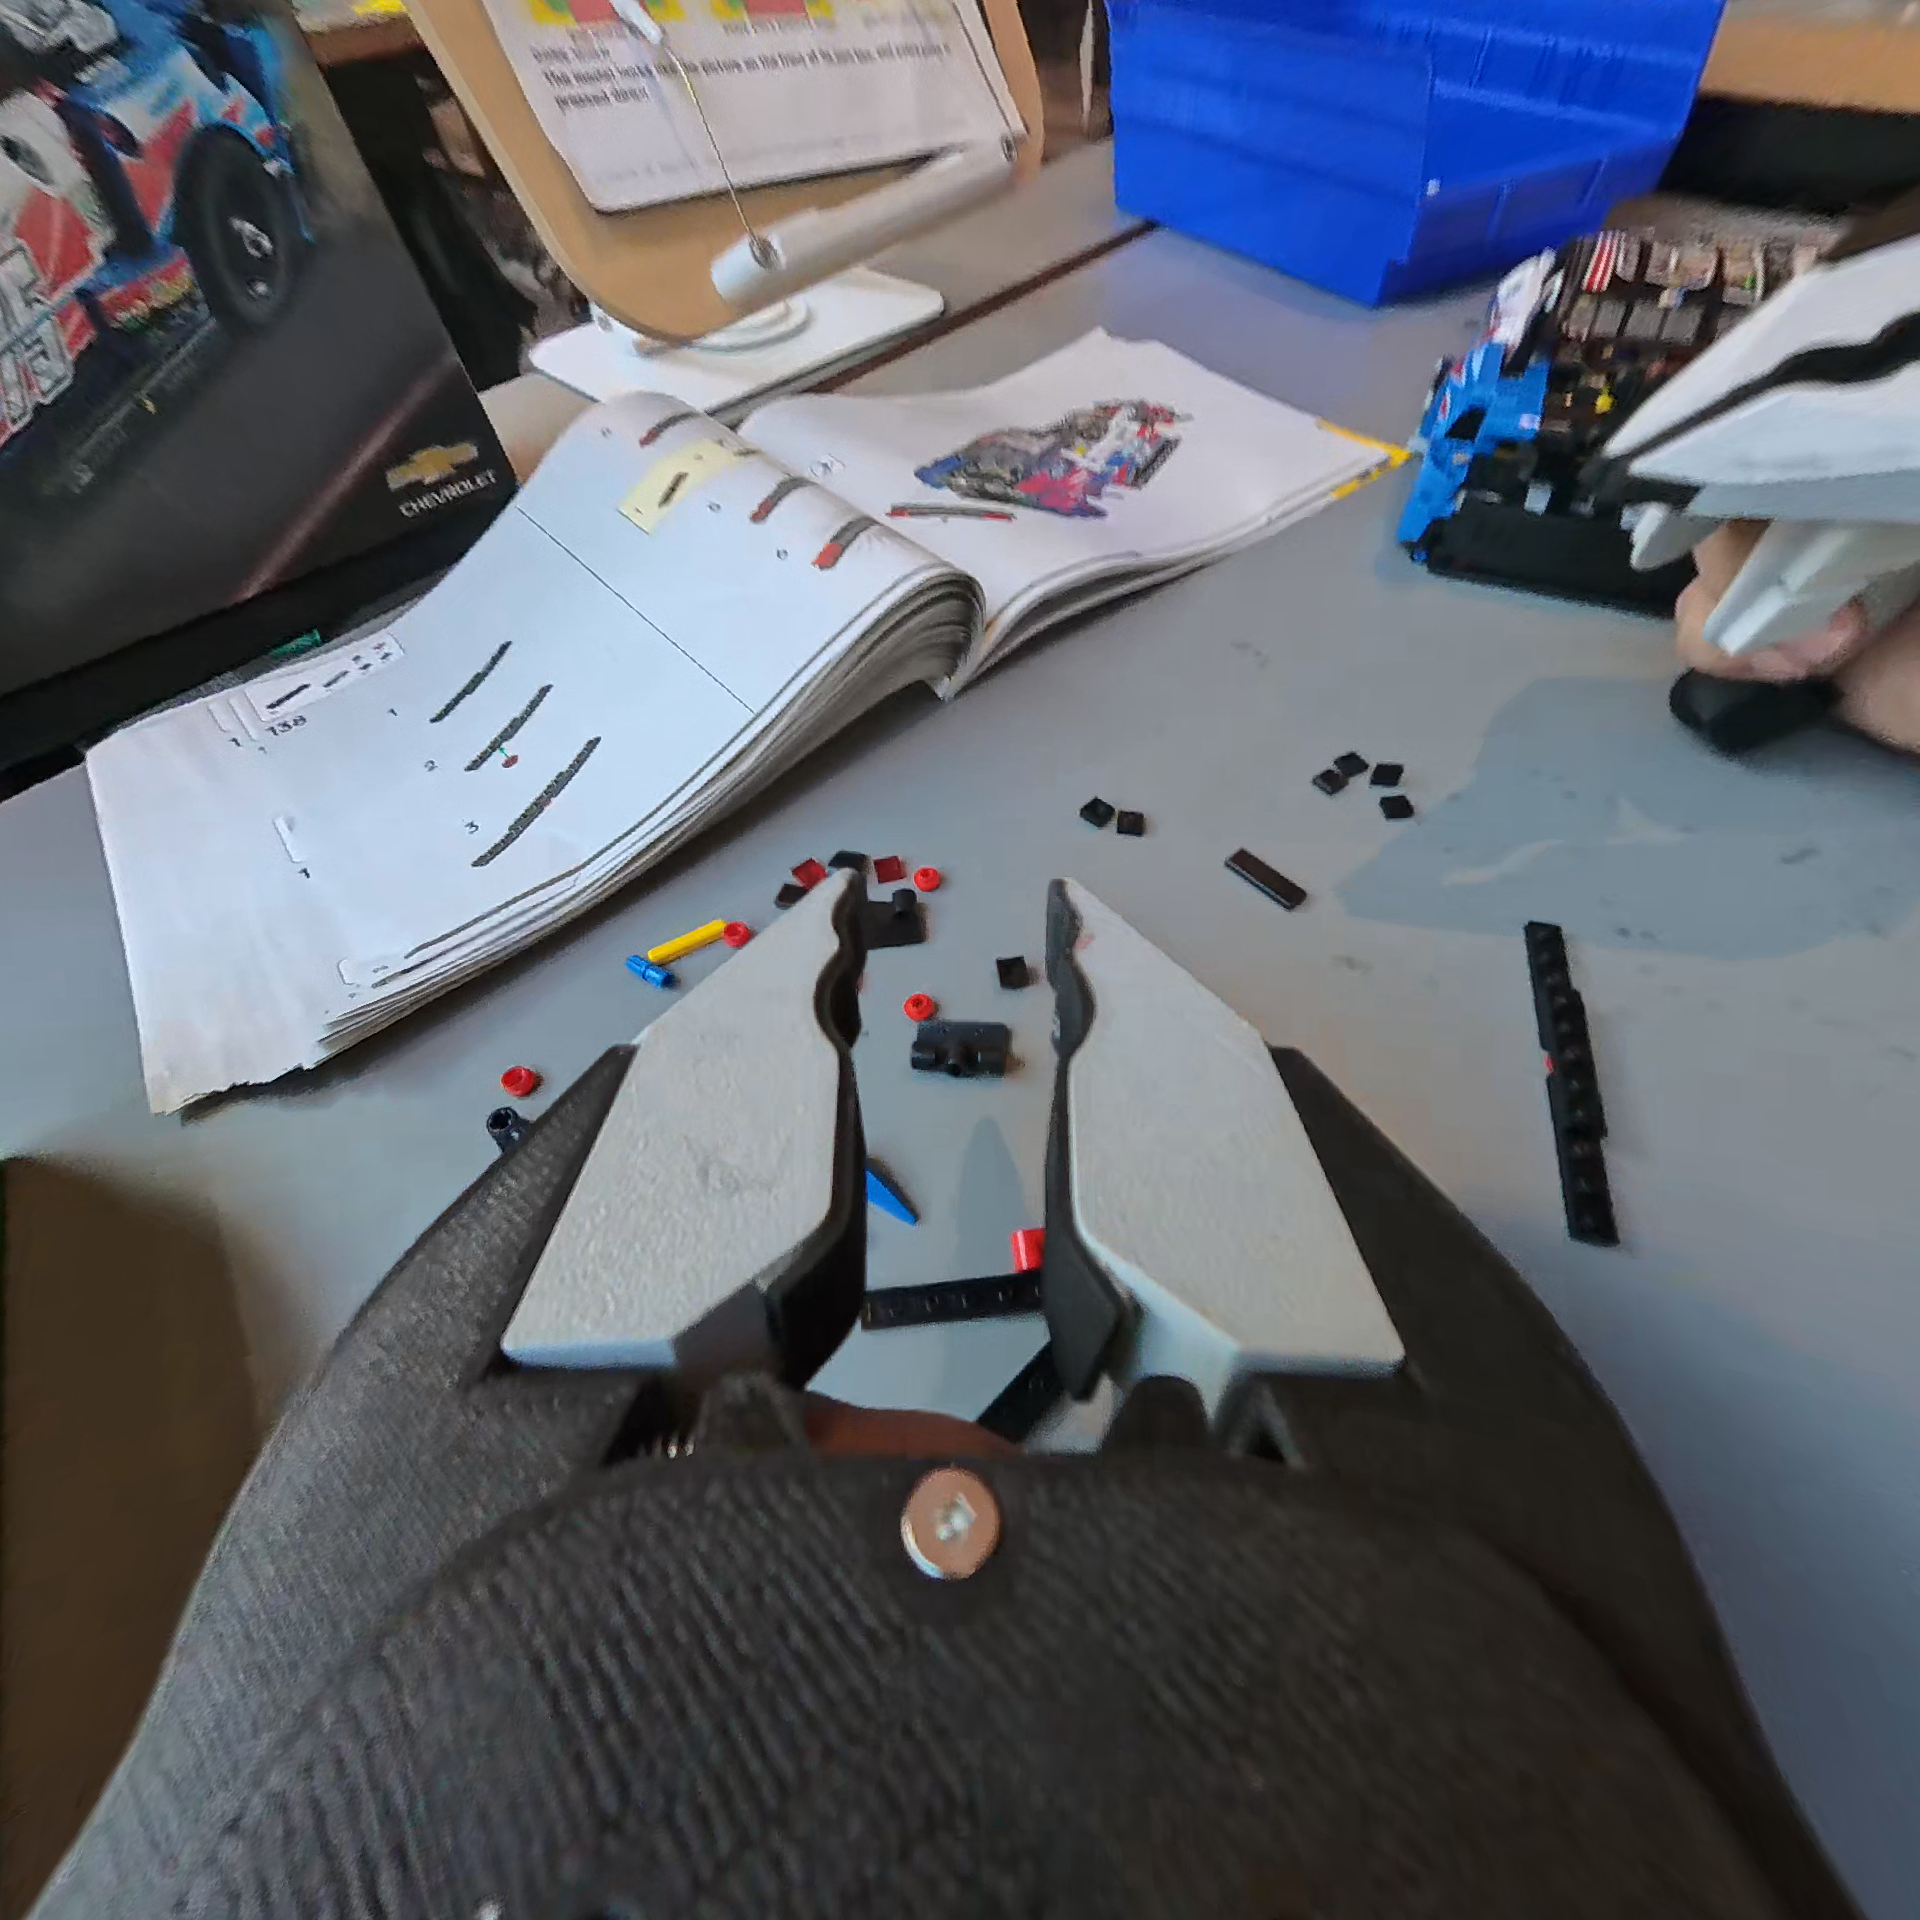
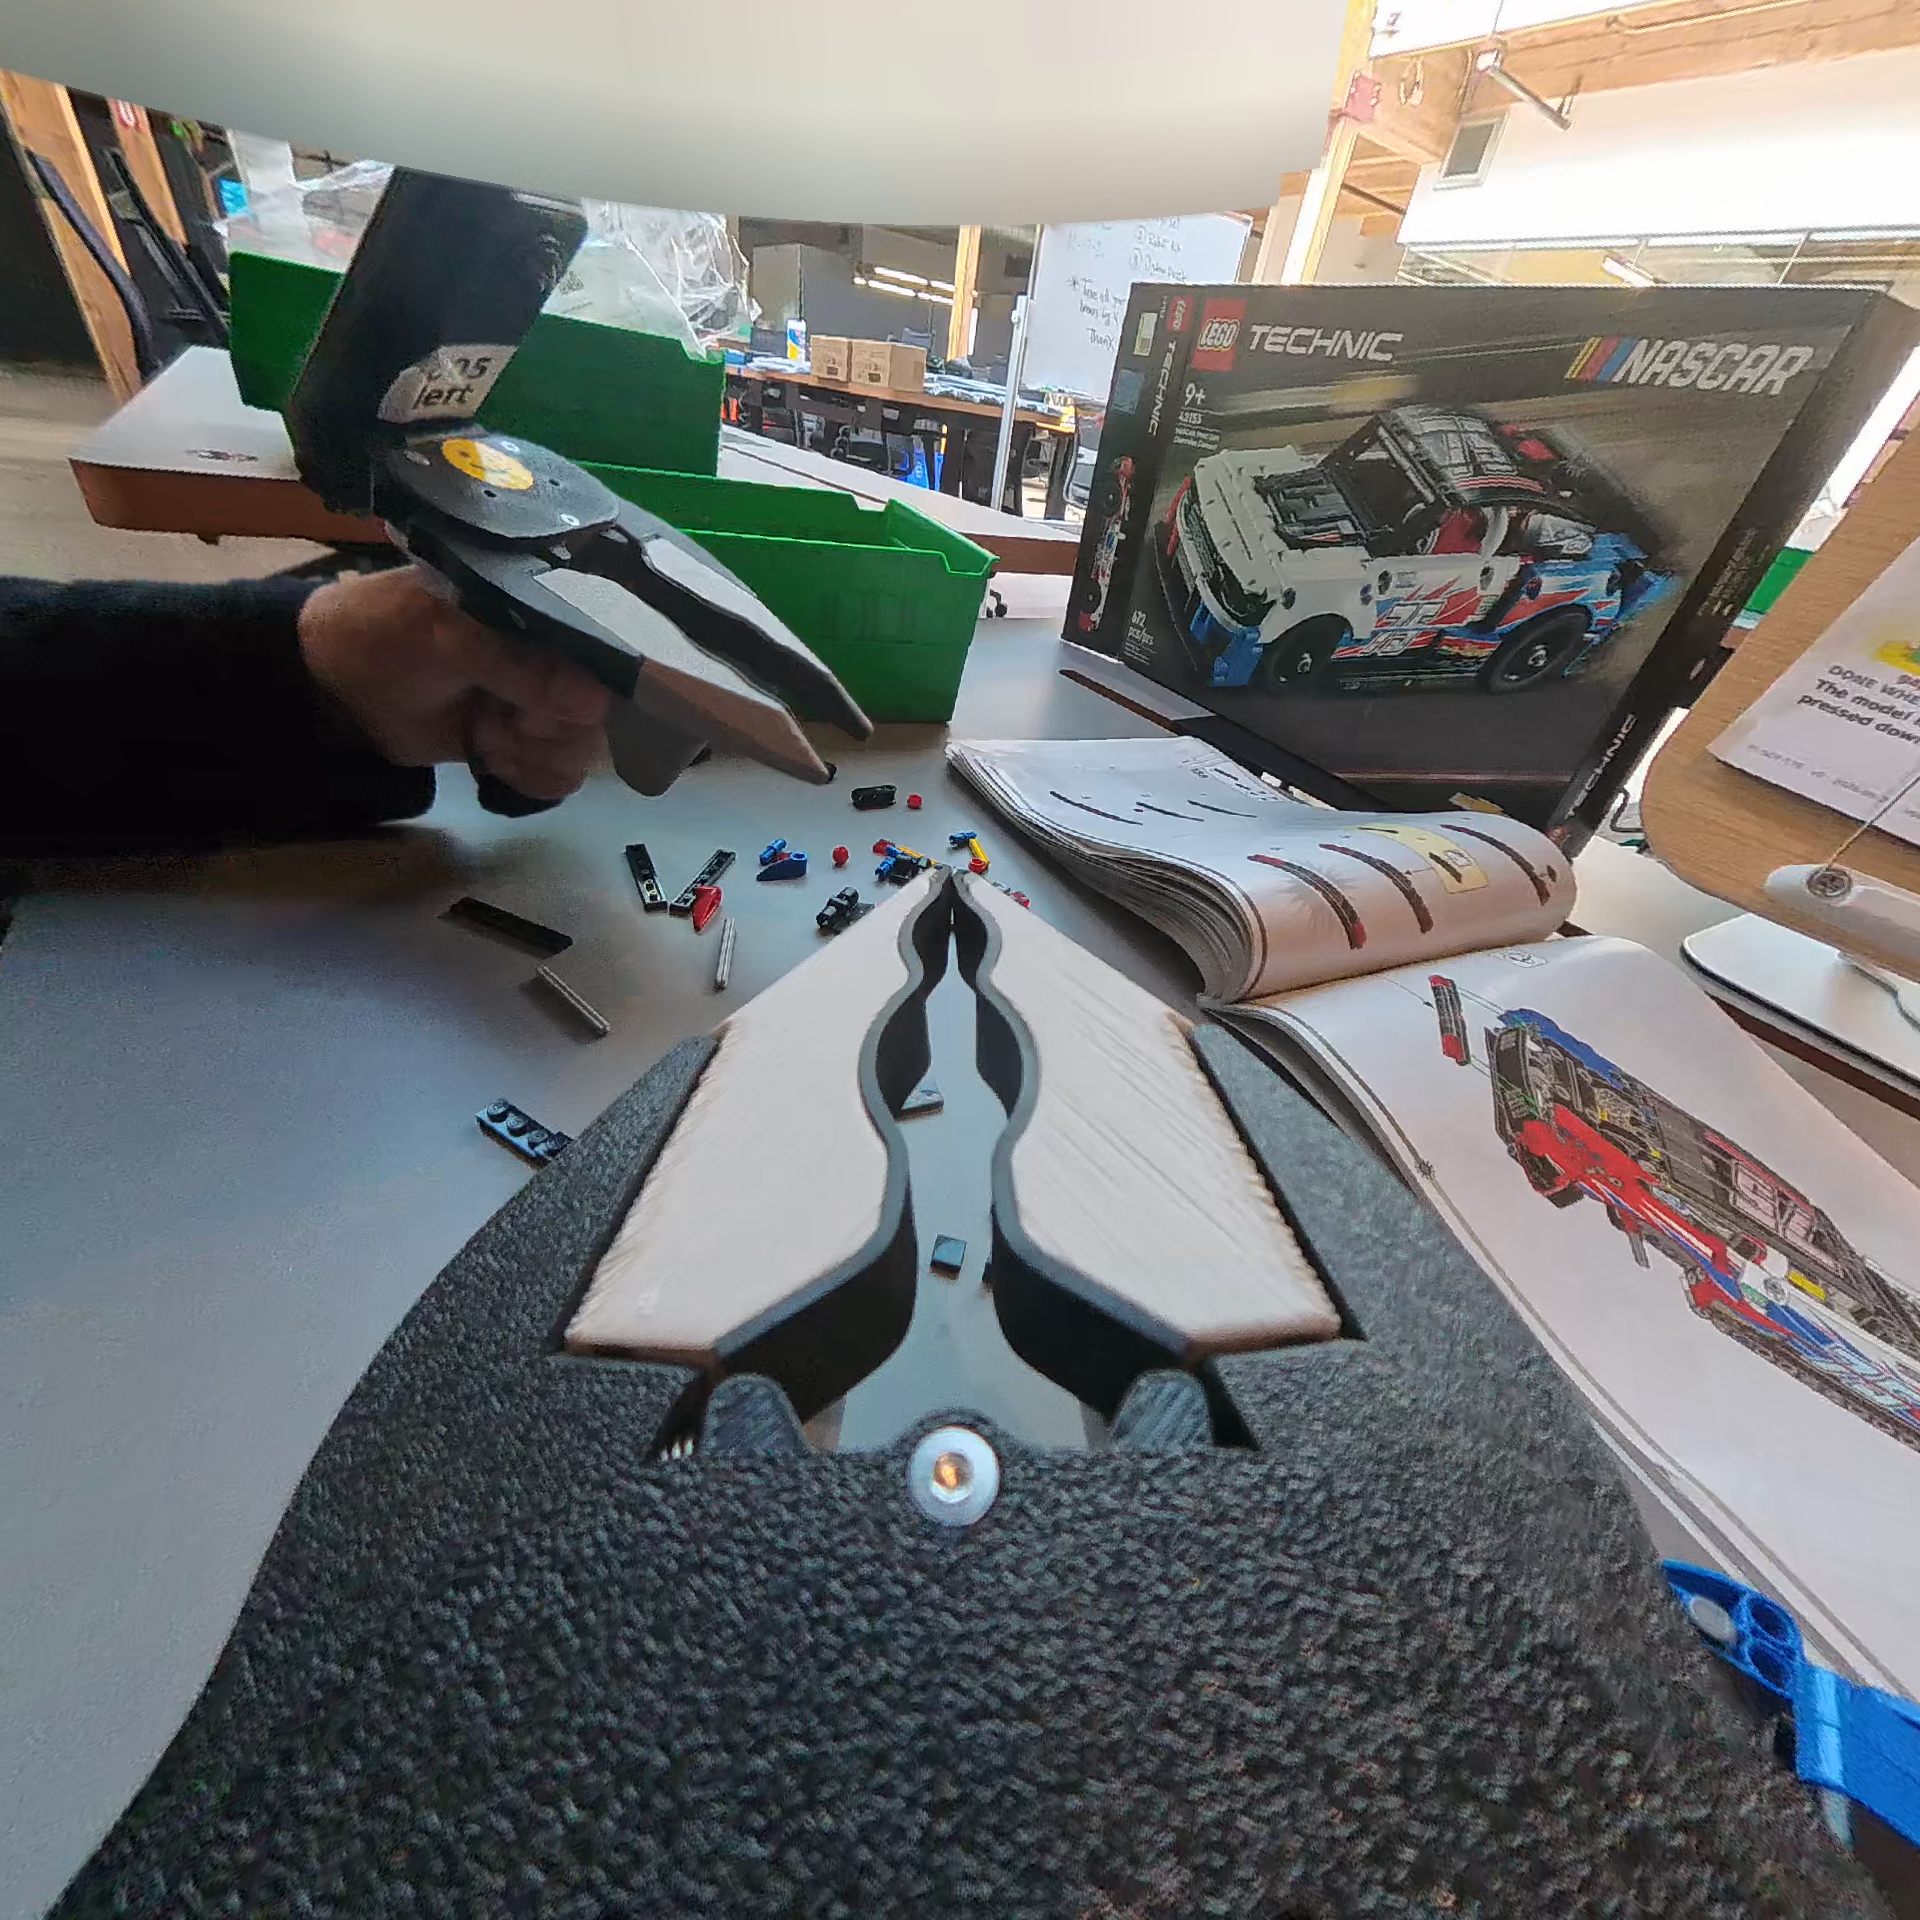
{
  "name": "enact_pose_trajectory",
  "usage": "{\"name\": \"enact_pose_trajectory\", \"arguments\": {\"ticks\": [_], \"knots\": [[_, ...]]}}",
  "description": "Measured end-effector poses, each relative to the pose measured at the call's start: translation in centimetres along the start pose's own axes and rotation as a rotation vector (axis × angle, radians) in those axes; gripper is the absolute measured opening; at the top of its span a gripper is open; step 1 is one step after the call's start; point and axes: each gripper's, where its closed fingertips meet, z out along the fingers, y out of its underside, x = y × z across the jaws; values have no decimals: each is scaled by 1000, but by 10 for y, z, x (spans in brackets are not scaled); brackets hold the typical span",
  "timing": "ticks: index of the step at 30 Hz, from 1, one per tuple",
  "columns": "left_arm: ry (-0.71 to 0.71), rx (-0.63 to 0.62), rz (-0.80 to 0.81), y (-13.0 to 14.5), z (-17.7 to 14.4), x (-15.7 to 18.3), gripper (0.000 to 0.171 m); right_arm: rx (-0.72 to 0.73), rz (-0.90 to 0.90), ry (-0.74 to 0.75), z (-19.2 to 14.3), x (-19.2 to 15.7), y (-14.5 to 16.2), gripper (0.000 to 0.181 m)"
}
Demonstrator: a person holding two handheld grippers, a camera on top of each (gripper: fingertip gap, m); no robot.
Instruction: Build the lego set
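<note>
Loose lego pieces lie on the grey table (image 1: 1299, 1455): a black bracket piece (image 1: 961, 1047), red studs (image 1: 918, 1006), small black tiles (image 1: 1361, 784), a black tile (image 1: 1264, 878) and a long black plate (image 1: 1569, 1081). My left gripper (image 1: 956, 904) is open and empty, with the bracket piece lying between its fingers below. It also shows in the right wrist view (image 2: 844, 750), tips low over the pieces (image 2: 831, 862). My right gripper (image 2: 951, 878) is shut with nothing visible between its tips. In the left wrist view it (image 1: 1626, 462) hovers by the partly built blue and black car (image 1: 1496, 468).
An open instruction book (image 1: 623, 675) lies left of the pieces, with the set's box (image 2: 1455, 520) standing behind it. A blue bin (image 1: 1392, 135) is at the back right, green bins (image 2: 831, 582) beyond the left gripper, and a wooden page stand (image 1: 727, 156) behind the book. My right fingertips sit around 15 centimeters from my left ones. The black tile (image 1: 1264, 878) is about 11 centimeters from both grippers' fingertips. The long black plate (image 1: 1569, 1081) lies around 12 centimeters away from my right fingertips.
</note>
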Motion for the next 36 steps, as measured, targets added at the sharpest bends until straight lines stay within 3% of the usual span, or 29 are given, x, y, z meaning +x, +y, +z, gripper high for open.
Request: {"name": "enact_pose_trajectory", "arguments": {"ticks": [3,7,13,22,26,33,36], "knots": [[-37,107,6,-10,-6,-9,31,12,-8,-3,1,0,-1,0],[-151,113,112,-10,-18,-27,31,24,-16,15,4,5,-2,0],[-62,108,-26,-6,-16,-14,32,30,-14,27,10,11,-3,0],[-65,96,-18,-3,-11,-13,30,44,5,5,9,10,-4,0],[20,97,-34,-4,-9,1,30,33,-1,-4,11,8,-3,0],[484,21,24,3,-16,96,43,4,-19,-5,13,5,0,0],[545,-16,106,11,-19,119,46,2,-17,-5,13,4,0,0]]}}
